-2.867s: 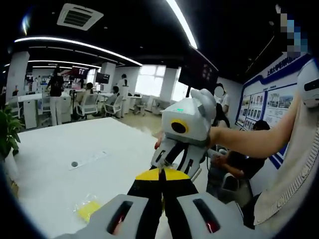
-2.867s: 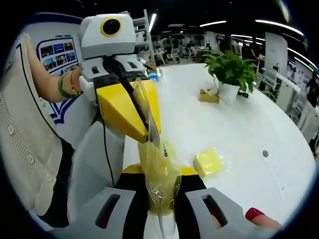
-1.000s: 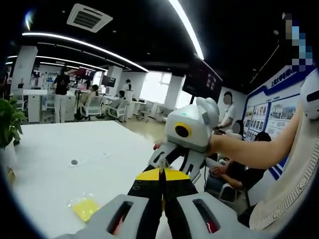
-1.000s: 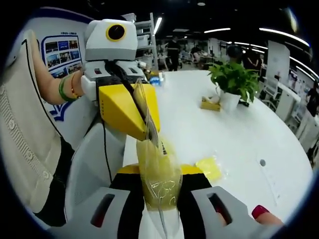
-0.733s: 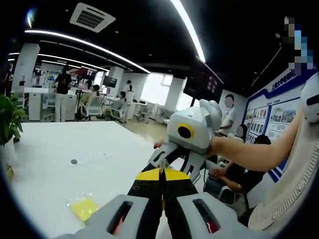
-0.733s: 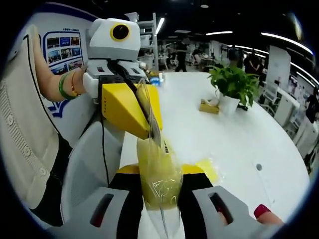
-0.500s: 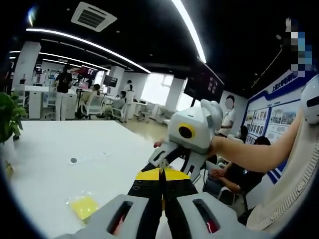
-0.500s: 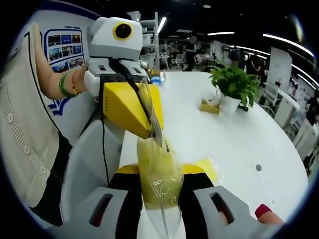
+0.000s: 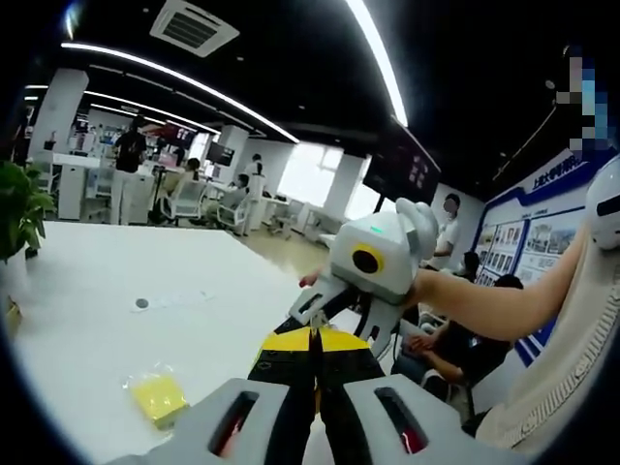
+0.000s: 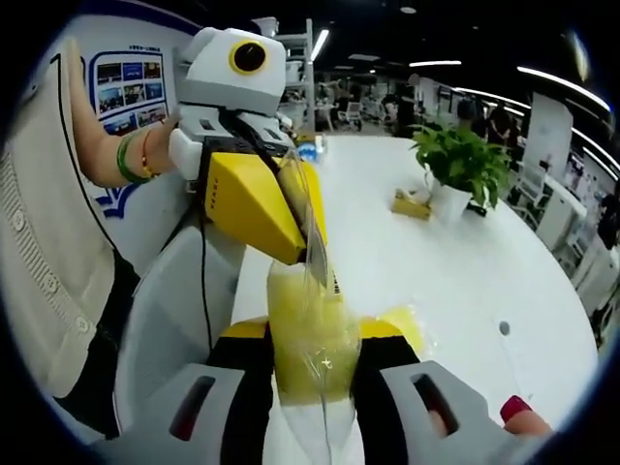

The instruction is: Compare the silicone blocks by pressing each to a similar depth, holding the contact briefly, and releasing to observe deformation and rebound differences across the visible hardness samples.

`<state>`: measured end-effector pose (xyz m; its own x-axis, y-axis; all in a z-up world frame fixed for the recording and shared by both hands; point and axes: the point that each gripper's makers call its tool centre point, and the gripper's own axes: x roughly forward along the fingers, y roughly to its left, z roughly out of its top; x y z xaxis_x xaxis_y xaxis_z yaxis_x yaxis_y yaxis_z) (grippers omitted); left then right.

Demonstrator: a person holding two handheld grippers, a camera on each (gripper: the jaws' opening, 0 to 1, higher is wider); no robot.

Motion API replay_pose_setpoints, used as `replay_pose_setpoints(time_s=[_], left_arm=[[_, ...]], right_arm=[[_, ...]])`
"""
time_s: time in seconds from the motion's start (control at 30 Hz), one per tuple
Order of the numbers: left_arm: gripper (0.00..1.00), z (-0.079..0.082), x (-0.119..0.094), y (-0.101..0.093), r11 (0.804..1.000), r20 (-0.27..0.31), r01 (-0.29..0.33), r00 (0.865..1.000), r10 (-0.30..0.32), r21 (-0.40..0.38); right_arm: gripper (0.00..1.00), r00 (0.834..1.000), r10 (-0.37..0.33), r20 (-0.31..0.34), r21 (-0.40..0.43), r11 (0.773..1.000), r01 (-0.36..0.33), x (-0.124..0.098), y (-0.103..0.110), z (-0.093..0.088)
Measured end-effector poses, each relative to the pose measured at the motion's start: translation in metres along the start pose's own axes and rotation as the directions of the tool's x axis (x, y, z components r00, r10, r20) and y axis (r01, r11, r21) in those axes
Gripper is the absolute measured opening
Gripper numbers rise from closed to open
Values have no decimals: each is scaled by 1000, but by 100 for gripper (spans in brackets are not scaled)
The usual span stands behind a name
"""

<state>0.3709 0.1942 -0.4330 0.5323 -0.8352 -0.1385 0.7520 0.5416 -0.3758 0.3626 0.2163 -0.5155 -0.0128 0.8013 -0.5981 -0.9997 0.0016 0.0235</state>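
Above the table (image 10: 465, 262) both grippers (image 10: 310, 254) (image 10: 312, 339) pinch one bagged yellow block (image 10: 308, 334); we judge pressing not yet begun.

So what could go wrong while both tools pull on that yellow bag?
The clear bag, with a yellow block inside, is pinched by the left tool and the right tool in mid-air, so it might tear or slip free. It hangs near the white table edge, so a dropped block could miss the table.
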Motion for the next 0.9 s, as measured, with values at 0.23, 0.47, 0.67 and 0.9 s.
replay_pose_setpoints(time_s=[0.23, 0.47, 0.67, 0.9], left_arm=[[0, -3, -1, 6, 1000, 7, -12, 1000, 12, -16], [0, -5, -3, 12, 998, 13, -23, 1000, 23, -50], [0, -7, -4, 16, 997, 16, -37, 999, 38, -63], [0, -7, -3, 16, 997, 15, -38, 999, 39, -66]], right_arm=[[32, 1000, -5, -14, 4, 1000, 5, 4, -1, -4], [39, 1000, -23, -3, 20, 1000, 23, 4, -4, -8], [46, 999, -47, 20, 31, 998, 47, 2, -6, -11], [53, 994, -101, 40, 49, 994, 99, -8, -14, -16]])
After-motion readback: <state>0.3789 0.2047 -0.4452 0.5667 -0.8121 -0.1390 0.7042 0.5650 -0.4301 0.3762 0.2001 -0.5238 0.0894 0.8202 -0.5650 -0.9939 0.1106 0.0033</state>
